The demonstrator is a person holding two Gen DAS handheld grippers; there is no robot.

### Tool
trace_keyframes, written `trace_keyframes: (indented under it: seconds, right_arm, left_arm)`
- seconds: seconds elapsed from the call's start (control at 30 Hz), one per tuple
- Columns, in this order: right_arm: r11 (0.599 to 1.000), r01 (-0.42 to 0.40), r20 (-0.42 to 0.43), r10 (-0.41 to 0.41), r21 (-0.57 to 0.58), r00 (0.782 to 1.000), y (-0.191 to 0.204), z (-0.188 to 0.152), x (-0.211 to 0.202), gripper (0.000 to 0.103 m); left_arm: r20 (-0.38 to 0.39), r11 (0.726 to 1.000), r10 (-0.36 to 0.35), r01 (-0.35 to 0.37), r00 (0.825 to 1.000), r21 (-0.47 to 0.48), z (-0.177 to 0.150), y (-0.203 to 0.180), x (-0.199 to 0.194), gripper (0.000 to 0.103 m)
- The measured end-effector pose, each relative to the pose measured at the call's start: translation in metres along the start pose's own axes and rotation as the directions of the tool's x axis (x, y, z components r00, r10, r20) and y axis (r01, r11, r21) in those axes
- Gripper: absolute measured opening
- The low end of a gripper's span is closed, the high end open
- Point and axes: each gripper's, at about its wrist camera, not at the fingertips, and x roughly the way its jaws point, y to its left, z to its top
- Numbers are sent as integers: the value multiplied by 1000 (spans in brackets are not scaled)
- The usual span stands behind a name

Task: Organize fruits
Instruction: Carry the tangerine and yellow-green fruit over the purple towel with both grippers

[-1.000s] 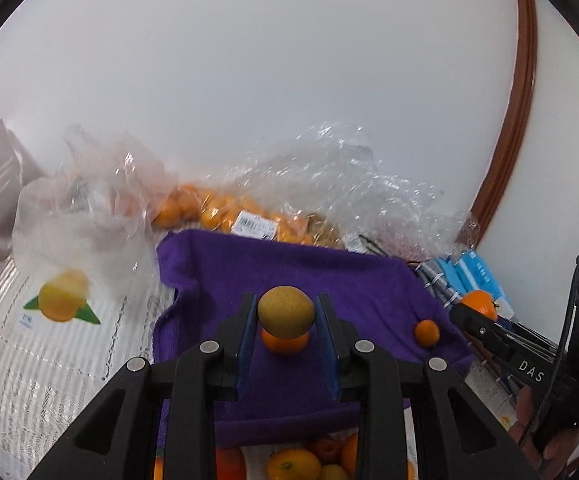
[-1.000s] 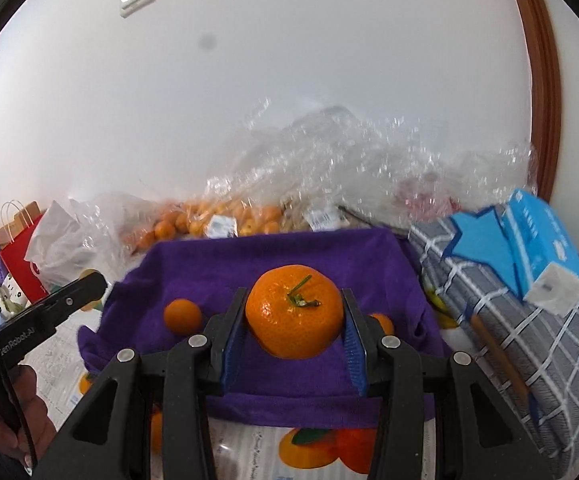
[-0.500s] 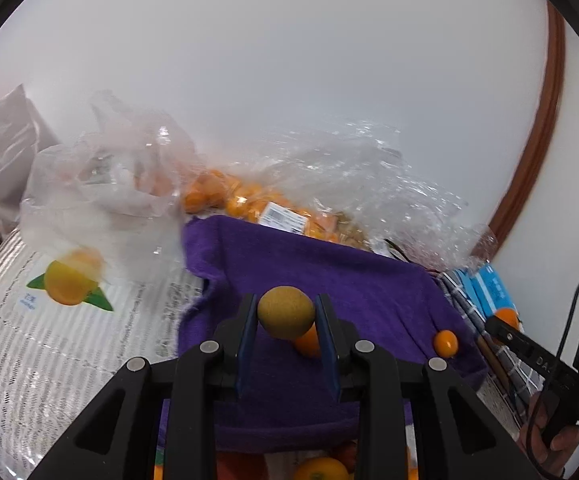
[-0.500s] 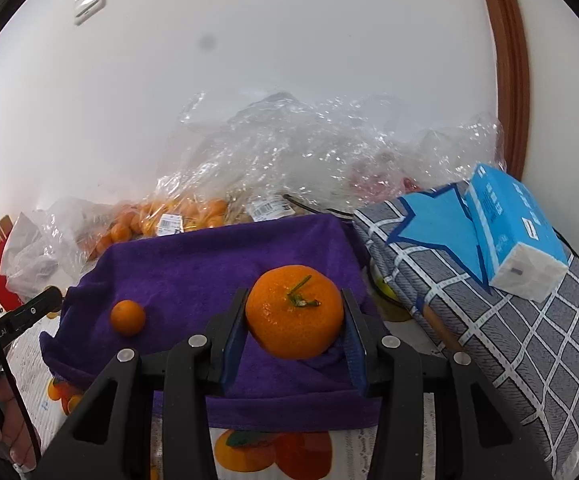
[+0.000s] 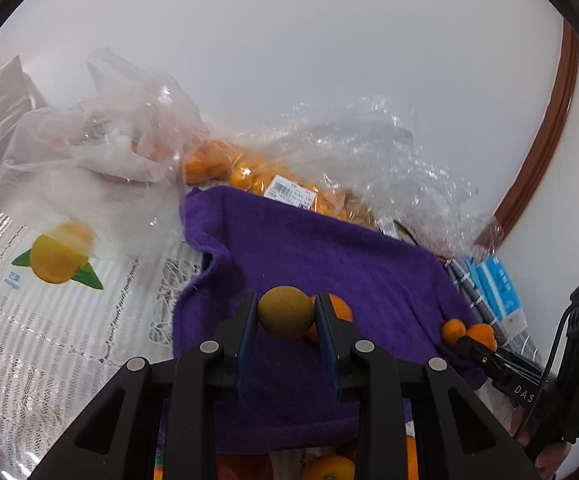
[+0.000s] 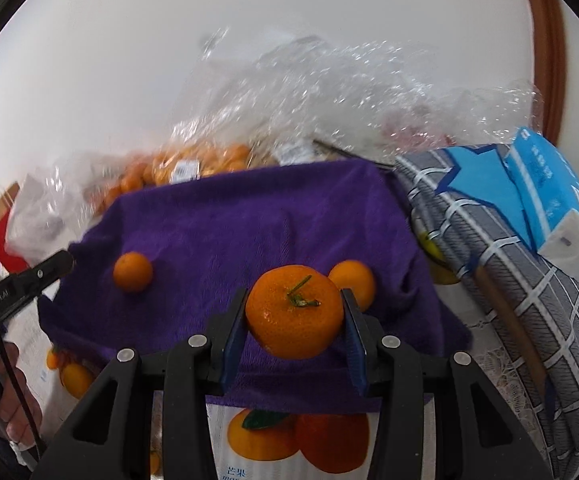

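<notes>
My left gripper is shut on a brown-green kiwi, held above the purple towel. A small orange lies on the towel just behind it; another small orange lies at the towel's right edge. My right gripper is shut on a large mandarin with a green stem, held over the towel's front part. Two small oranges lie on the towel in the right wrist view, one at the left and one behind the mandarin.
Clear plastic bags of small oranges lie behind the towel against the white wall. A grey checked cloth with a blue tissue pack lies to the right. A lace cloth and fruit-print bag lie to the left.
Both grippers have kept hold of their fruits. The left view has swung left and closer to the towel; the right gripper has moved in toward the towel's right front.
</notes>
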Motion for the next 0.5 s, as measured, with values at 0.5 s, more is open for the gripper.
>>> trace_keyframes:
  seconds: [0.5]
  right_arm:
    - [1000,12,-52,-13,-18,999,5,-4,16,44]
  left_arm:
    - [-56,1000,18,-16,998,23,-6,-3,12,28]
